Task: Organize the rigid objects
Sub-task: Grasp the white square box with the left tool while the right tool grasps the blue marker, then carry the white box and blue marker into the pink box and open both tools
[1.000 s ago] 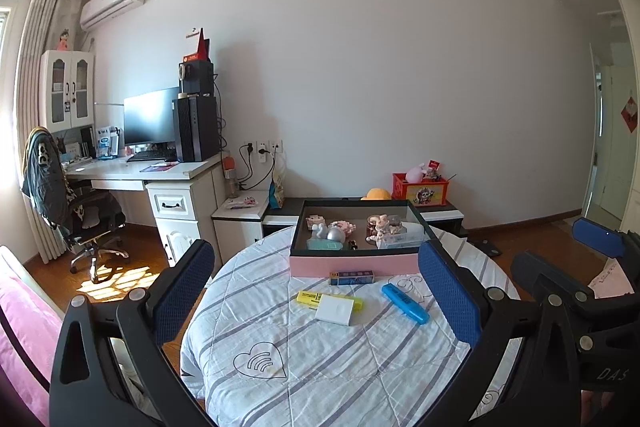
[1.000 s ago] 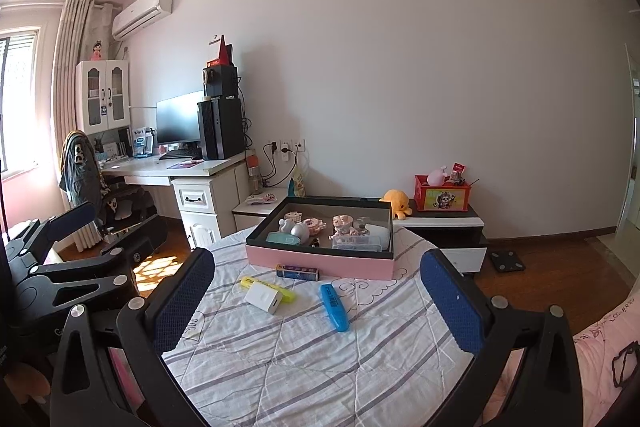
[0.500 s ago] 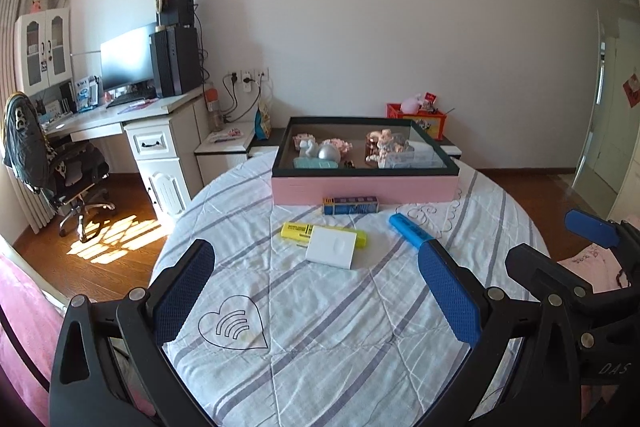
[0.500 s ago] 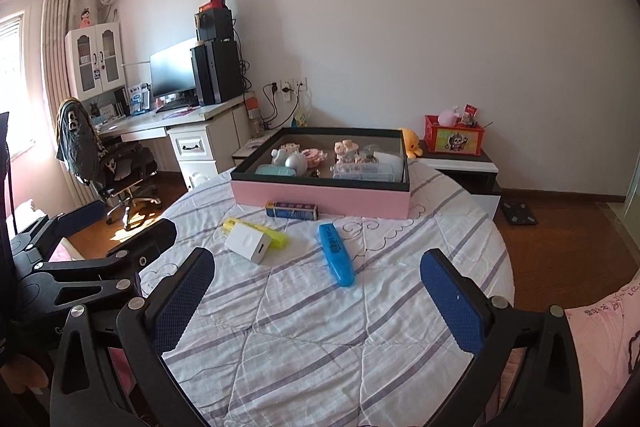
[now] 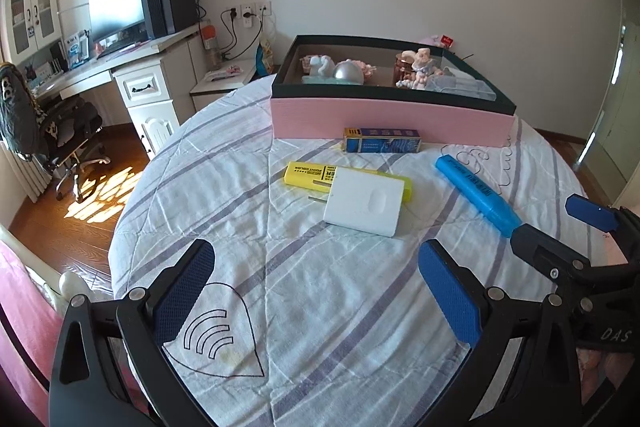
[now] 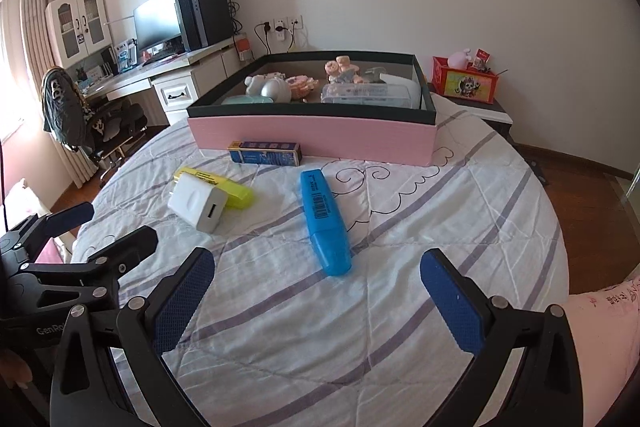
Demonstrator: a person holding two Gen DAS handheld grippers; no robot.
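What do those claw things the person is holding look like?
The left gripper and right gripper match: black plastic frames joined with silver screws, each with two fingers faced with textured blue pads. White lettering, partly cut off, marks their sides.

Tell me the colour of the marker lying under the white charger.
Yellow marker, clearest in the left wrist view.

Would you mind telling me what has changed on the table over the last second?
Both grippers, the left gripper and right gripper, came forward and tilted down toward the table, jaws open, holding nothing. The white charger, yellow highlighter, blue highlighter, small blue box and pink tray stayed put.
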